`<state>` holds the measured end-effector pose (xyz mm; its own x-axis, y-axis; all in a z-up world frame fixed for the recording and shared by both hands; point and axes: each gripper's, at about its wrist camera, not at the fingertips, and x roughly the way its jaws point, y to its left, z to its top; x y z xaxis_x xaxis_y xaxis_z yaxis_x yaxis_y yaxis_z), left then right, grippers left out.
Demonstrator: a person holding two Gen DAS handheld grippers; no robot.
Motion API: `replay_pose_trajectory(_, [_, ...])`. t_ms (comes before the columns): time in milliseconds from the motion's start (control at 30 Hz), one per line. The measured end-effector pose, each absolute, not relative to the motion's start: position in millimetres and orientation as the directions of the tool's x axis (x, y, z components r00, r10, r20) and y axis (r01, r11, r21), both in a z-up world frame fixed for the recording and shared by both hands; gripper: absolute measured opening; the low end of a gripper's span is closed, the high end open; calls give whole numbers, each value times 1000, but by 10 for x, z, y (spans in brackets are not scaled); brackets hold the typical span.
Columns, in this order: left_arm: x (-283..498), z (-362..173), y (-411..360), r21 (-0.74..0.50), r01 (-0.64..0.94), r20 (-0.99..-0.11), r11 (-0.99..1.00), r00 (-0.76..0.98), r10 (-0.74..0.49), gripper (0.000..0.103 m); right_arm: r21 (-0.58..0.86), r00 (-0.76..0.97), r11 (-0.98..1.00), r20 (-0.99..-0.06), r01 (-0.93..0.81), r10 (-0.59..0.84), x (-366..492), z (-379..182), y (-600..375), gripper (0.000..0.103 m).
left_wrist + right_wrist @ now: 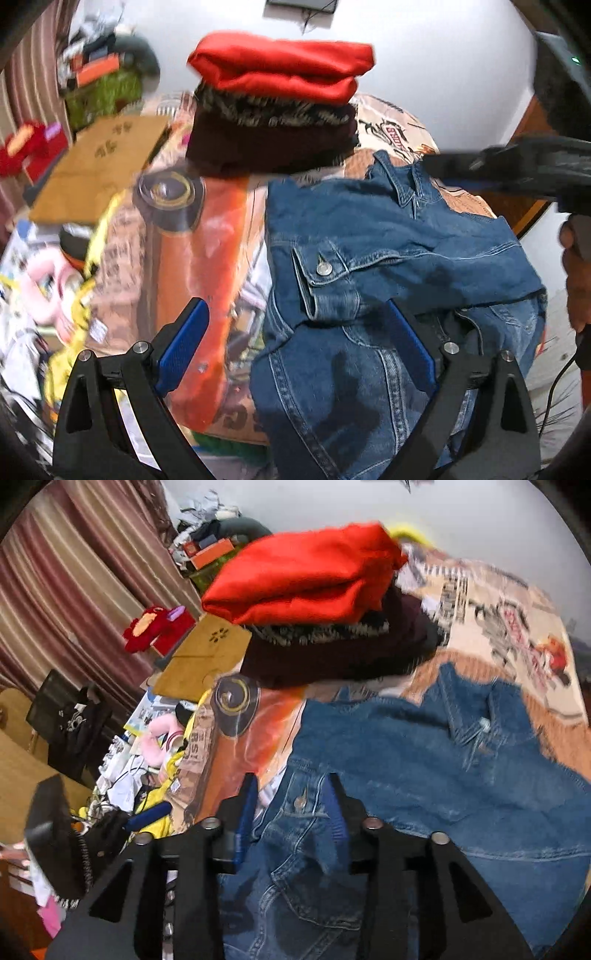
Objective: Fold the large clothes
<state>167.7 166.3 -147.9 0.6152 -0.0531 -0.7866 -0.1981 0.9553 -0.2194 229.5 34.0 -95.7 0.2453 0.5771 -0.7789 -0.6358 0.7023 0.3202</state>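
A blue denim jacket (388, 240) (424, 768) lies partly folded on a printed bed cover (199, 240) (517, 627), a buttoned cuff on top. My left gripper (295, 306) is open wide above the jacket's left edge, with the cuff lying between its blue pads and nothing pressed. My right gripper (291, 779) hovers over the cuff button with its jaws a little apart; denim sits between them and is not clamped. The right gripper (517, 166) also shows blurred in the left wrist view, and the left gripper (147, 816) shows low in the right wrist view.
Behind the jacket stands a stack of folded clothes (280, 70) (306, 579), red on top of patterned and maroon pieces. A cardboard sheet (103, 166) (207, 657), a red plush toy (147, 627) and loose clutter line the left side. A striped curtain (74, 572) hangs beyond.
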Motion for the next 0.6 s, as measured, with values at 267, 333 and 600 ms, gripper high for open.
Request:
replay_pose_trajectory(267, [1893, -1699, 1723, -417, -203, -790, 886, 562, -243, 95, 124, 483, 797, -738, -591, 472, 2315, -632, -345, 51])
replay_pose_trajectory(333, [1983, -1762, 1735, -450, -209, -790, 868, 546, -278, 95, 81, 525, 824, -736, -560, 429, 2327, -626, -566, 51])
replay_pose_trajectory(600, [2352, -2257, 1752, -519, -290, -825, 804, 413, -384, 82, -38, 619, 918, -749, -396, 236, 2281, -897, -1654, 62])
